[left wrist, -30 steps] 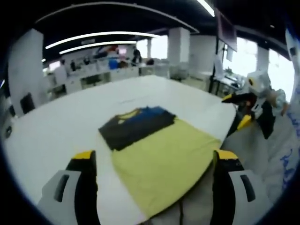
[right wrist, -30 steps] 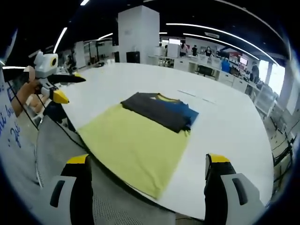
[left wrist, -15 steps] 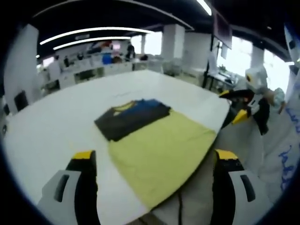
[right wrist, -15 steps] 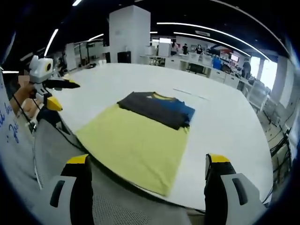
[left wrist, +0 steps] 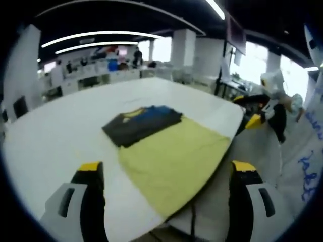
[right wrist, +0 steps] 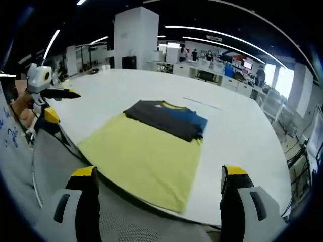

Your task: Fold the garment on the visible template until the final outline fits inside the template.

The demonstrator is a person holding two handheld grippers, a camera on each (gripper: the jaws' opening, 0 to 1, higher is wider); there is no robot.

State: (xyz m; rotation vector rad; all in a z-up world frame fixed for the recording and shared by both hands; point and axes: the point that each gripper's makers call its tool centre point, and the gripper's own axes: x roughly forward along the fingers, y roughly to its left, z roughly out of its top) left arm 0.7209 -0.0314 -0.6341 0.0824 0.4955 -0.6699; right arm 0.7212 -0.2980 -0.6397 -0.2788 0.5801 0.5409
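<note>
We find both the left gripper [left wrist: 164, 179] and right gripper [right wrist: 159, 181] wide open and empty, the folded garment [right wrist: 164, 119] at frame centre overlapping the yellow template [right wrist: 139, 159]; we advise squaring it inward.

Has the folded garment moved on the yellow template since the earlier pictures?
No. The folded garment lies on the same far end of the yellow template as before; the picture shifts because the cameras moved.
</note>
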